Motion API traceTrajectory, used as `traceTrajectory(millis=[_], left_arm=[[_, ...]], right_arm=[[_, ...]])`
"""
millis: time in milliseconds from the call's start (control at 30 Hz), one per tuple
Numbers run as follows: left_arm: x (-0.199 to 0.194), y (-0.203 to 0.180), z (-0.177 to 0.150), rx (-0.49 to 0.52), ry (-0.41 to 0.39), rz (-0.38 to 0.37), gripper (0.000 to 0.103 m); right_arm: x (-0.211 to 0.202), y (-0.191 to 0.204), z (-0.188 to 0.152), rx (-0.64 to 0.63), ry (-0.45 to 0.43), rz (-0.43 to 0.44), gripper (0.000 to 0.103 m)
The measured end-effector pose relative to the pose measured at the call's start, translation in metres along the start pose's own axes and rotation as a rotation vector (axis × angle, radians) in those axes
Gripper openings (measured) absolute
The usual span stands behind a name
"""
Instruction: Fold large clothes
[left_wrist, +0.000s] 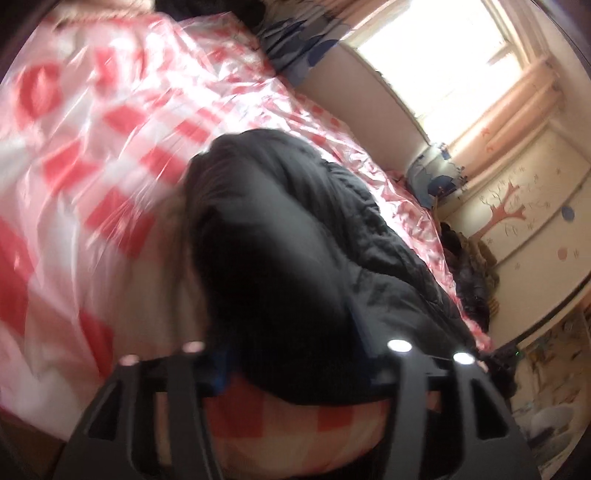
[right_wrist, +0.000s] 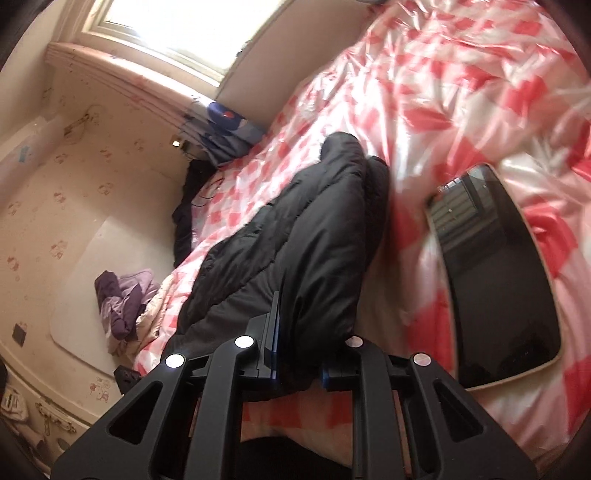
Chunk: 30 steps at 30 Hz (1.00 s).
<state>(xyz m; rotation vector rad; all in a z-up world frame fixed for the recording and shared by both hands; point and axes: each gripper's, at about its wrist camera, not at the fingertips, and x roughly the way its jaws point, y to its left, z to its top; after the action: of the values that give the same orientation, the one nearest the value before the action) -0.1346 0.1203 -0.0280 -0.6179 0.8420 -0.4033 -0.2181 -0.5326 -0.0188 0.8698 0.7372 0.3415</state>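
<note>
right claw (right_wrist: 297, 354) clamped on black padded jacket (right_wrist: 295, 236) | left claw (left_wrist: 291, 354) part open, grip unclear | risk: jacket slides on slick bed cover (right_wrist: 424, 96), fold skews

The right gripper (right_wrist: 297, 350) is closed on a fold of the black padded jacket (right_wrist: 295, 236), and the dark cloth fills the narrow gap between its blue-edged fingers (right_wrist: 272, 332). The jacket lies stretched away from the gripper over a bed with a shiny red and white checked cover (right_wrist: 424, 103). To the right of the jacket, a dark tablet (right_wrist: 498, 280) with a light rim lies flat on the cover, apart from the jacket. At the left edge of the bed there is a crumpled purple cloth (right_wrist: 122, 299). A bright window (right_wrist: 177, 26) is at the top, and a blue object (right_wrist: 225, 114) stands near the far corner of the bed
</note>
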Motion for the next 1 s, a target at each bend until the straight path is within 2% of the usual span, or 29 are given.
traceTrajectory(millis=[67,133,200,233,333,433,467,500,533,567,600,633,700,767,800,833,867,933,967,1000], left_arm=[[-0.005,0.008,-0.003,-0.047,-0.016,0.001,0.068],[-0.009,0.012,-0.004,-0.081,-0.03,-0.023,0.08],[-0.007,0.014,-0.003,-0.106,-0.033,-0.047,0.083],[-0.001,0.015,-0.003,-0.117,-0.019,-0.058,0.083],[0.017,0.013,0.004,-0.125,0.01,-0.03,0.086],[0.039,0.009,0.01,-0.13,0.045,-0.024,0.087],[0.042,0.007,0.01,-0.121,0.043,-0.021,0.087],[0.043,0.003,0.009,-0.107,0.028,-0.031,0.071],[0.043,-0.001,0.01,-0.092,0.015,-0.044,0.053],[0.041,-0.003,0.011,-0.082,0.0,-0.064,0.047],[0.036,-0.005,0.012,-0.077,-0.024,-0.108,0.035],[0.031,-0.006,0.013,-0.075,-0.042,-0.145,0.027],[0.014,-0.012,0.011,-0.043,-0.095,-0.216,0.024],[0.004,-0.012,0.007,-0.035,-0.101,-0.256,0.024],[0.003,-0.01,0.004,-0.035,-0.082,-0.244,0.026],[0.004,-0.007,0.001,-0.045,-0.06,-0.23,0.033],[0.006,-0.001,-0.001,-0.078,-0.032,-0.197,0.038],[0.009,0.01,-0.002,-0.141,0.001,-0.151,0.059],[0.008,0.018,-0.002,-0.185,-0.007,-0.145,0.063],[0.006,0.021,-0.002,-0.208,-0.021,-0.138,0.075]], right_arm=[[-0.001,-0.007,-0.004,0.036,0.017,0.001,0.025],[-0.001,-0.01,-0.007,0.055,0.024,-0.005,0.057],[0.002,-0.011,-0.01,0.064,0.038,-0.006,0.072],[0.004,-0.011,-0.011,0.074,0.046,-0.015,0.072],[0.012,-0.009,-0.011,0.092,0.047,0.017,0.073],[0.026,-0.008,-0.008,0.088,0.062,0.018,0.072],[0.029,-0.007,-0.008,0.08,0.064,0.018,0.066],[0.031,-0.006,-0.008,0.07,0.057,0.014,0.04],[0.031,-0.006,-0.007,0.067,0.05,0.007,0.029],[0.028,-0.006,-0.007,0.074,0.037,0.027,0.027],[0.026,-0.005,-0.008,0.071,0.025,0.04,0.024],[0.022,0.0,-0.01,0.048,0.018,0.039,0.023],[0.017,0.006,-0.015,0.016,0.018,0.043,0.023],[0.015,0.004,-0.02,0.015,0.042,0.046,0.024],[0.018,-0.001,-0.023,0.021,0.074,0.036,0.03],[0.019,-0.007,-0.025,0.028,0.101,0.013,0.039],[0.017,-0.015,-0.027,0.049,0.107,-0.011,0.042],[0.001,-0.027,-0.032,0.111,0.066,-0.005,0.051],[-0.011,-0.027,-0.034,0.118,0.023,-0.018,0.053],[-0.026,-0.024,-0.034,0.108,-0.044,-0.051,0.054]])
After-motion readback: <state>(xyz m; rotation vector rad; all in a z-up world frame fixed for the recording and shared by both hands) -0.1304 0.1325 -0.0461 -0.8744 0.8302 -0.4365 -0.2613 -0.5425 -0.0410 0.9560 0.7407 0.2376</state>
